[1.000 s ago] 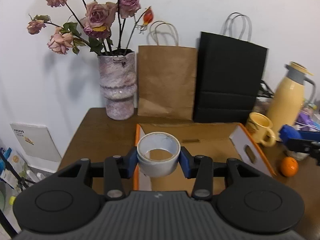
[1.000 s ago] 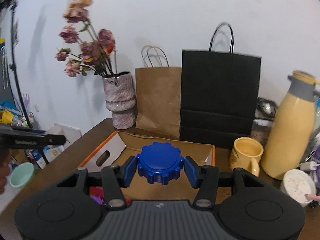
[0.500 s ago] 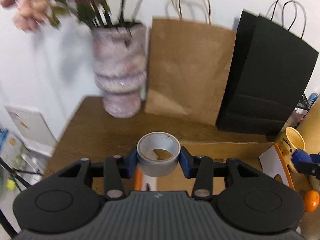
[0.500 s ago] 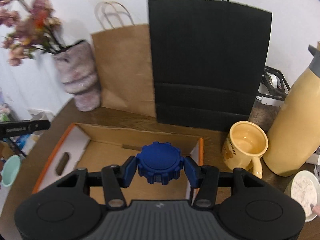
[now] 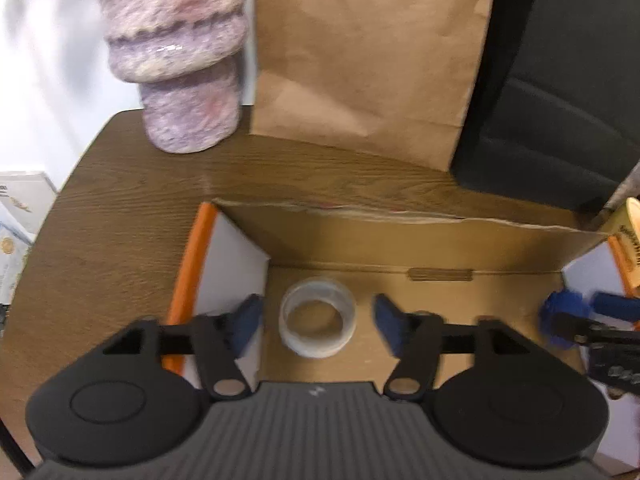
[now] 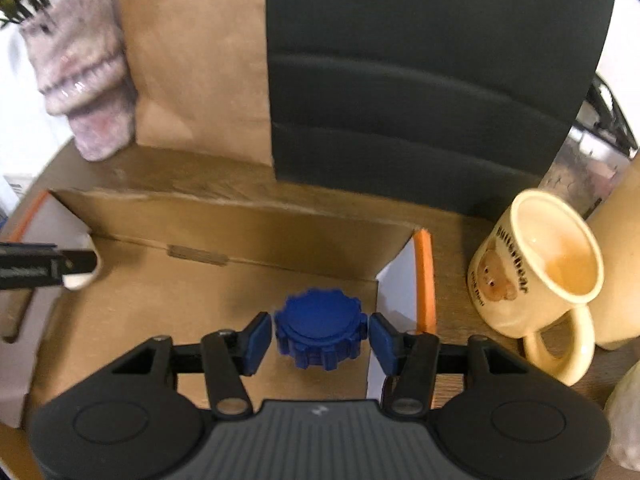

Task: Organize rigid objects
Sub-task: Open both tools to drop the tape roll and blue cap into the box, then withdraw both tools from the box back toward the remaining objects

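Left wrist view shows the tape roll (image 5: pixel 317 329) whole; right wrist view catches only a white edge of it behind the left tongs' tip. Only the right view shows the yellow mug (image 6: pixel 536 268), just outside the cardboard box (image 6: pixel 224 216) on its right, and the blue gear knob (image 6: pixel 320 334) clearly — the left view has it as a blur at the box's right end.

Box is open-topped, brown floor, orange-edged flaps. Tape roll sits at the box's left end, gear knob at its right end.

Left tongs (image 5: pixel 318 322) — jaws opening, pads clear of the roll, which lies between them. Right tongs (image 6: pixel 319 338) — jaws opening too, a thin gap each side of the knob, no contact visible.

Vase (image 5: pixel 176 52), brown bag (image 5: pixel 368 52), black bag (image 6: pixel 432 68) stand behind the box.
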`<state>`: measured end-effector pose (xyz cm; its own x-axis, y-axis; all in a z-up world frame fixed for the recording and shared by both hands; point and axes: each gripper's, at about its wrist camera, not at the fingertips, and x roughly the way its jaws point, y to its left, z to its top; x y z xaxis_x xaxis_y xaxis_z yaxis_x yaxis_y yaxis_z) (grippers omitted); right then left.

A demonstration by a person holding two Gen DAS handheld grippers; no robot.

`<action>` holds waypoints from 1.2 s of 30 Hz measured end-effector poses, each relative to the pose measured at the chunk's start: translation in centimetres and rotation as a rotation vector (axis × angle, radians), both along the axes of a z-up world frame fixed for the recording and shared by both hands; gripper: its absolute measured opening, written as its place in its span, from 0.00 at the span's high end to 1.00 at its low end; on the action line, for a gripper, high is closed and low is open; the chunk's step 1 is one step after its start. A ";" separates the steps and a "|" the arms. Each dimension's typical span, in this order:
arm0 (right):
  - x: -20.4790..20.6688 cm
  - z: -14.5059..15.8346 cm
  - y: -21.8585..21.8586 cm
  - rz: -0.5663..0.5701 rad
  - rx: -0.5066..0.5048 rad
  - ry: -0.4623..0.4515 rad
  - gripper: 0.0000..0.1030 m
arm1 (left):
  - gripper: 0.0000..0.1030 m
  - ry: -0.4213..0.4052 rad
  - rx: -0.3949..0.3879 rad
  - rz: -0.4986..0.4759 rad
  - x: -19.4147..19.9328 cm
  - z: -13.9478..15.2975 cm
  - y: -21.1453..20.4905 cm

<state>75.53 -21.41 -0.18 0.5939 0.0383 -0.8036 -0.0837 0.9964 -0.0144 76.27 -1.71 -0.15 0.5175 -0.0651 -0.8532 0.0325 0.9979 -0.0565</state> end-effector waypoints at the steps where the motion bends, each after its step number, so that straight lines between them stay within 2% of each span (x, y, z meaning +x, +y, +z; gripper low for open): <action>1: 0.2 -0.1 0.3 0.010 -0.003 -0.002 0.23 | 0.23 0.001 -0.001 -0.008 -0.1 0.0 -0.2; 3: 0.4 -0.1 0.8 0.020 -0.003 0.002 0.15 | 0.22 0.002 0.015 -0.013 0.1 0.1 -0.4; 8: 0.1 0.7 0.6 0.011 -0.009 -0.011 0.15 | 0.21 0.010 0.008 0.018 -0.1 0.9 0.4; 11: -1.0 2.1 -0.5 0.003 0.017 -0.023 0.15 | 0.18 -0.036 0.026 0.022 -1.4 2.5 1.0; 13: -2.1 3.3 -1.6 0.005 0.061 -0.027 0.15 | 0.13 -0.081 0.058 0.023 -2.8 4.1 1.2; 15: -3.3 4.6 -2.5 -0.022 0.061 -0.040 0.15 | 0.10 -0.115 0.076 0.018 -4.3 5.7 1.6; 19: -6.7 7.3 -4.4 -0.044 0.078 -0.076 0.14 | 0.05 -0.136 0.070 0.045 -7.4 8.5 3.1; 22: -10.2 8.8 -5.3 -0.049 0.099 -0.123 0.11 | 0.01 -0.173 0.047 0.105 -10.5 9.8 4.2; 24: -12.9 9.3 -5.2 -0.043 0.112 -0.153 0.07 | 0.01 -0.188 0.043 0.098 -13.0 10.3 4.3; 27: -16.3 9.7 -5.0 -0.036 0.112 -0.178 0.06 | 0.01 -0.222 0.072 0.086 -16.6 10.9 4.1; 31: -21.5 9.8 -4.9 -0.025 0.134 -0.228 0.06 | 0.00 -0.343 0.081 0.106 -23.8 11.0 4.2; 36: -29.4 9.6 -4.2 0.028 0.138 -0.337 0.03 | 0.00 -0.493 0.107 0.063 -33.2 10.0 4.0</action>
<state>46.10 -25.63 9.44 0.8219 0.1530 -0.5486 -0.1247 0.9882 0.0886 43.08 2.29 9.88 0.8606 0.0541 -0.5065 -0.0314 0.9981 0.0532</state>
